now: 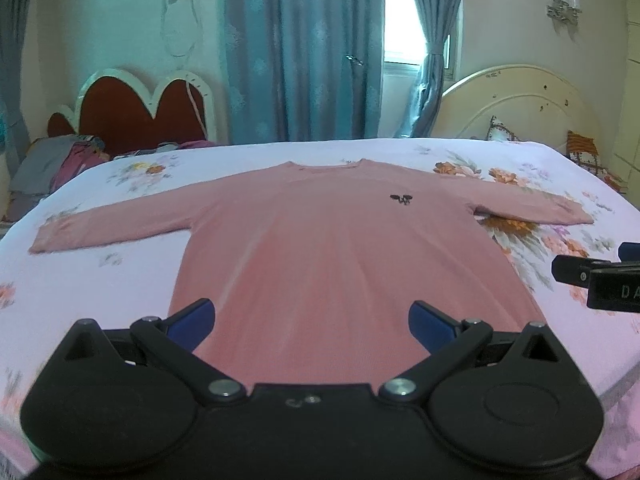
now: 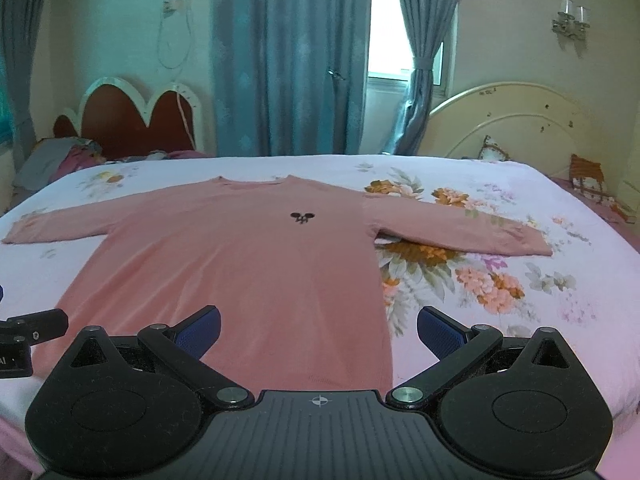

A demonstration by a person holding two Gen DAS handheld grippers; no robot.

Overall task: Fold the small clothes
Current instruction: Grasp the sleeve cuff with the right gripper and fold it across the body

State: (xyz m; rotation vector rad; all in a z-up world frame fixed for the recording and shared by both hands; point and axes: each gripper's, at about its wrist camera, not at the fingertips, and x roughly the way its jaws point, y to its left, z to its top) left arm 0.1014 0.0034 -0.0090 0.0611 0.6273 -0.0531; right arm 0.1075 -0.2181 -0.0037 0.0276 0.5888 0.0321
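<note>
A small pink long-sleeved sweater [image 1: 320, 248] [image 2: 240, 264] lies flat and face up on the bed, both sleeves spread out sideways, with a small black emblem [image 1: 401, 199] [image 2: 301, 217] on its chest. My left gripper [image 1: 312, 316] hovers open over the hem, near its left half, with nothing between the blue pads. My right gripper [image 2: 318, 326] is open above the hem's right corner, also holding nothing. Each gripper's tip shows at the edge of the other's view, the right gripper [image 1: 600, 280] and the left gripper [image 2: 24, 336].
The bed has a pale floral sheet [image 1: 560, 240] [image 2: 480, 280]. A cream headboard [image 2: 512, 120] and pillows stand at the far right. Beyond the bed are a red heart-shaped headboard [image 1: 140, 108], a heap of clothes [image 1: 60, 164], and blue curtains [image 1: 300, 52].
</note>
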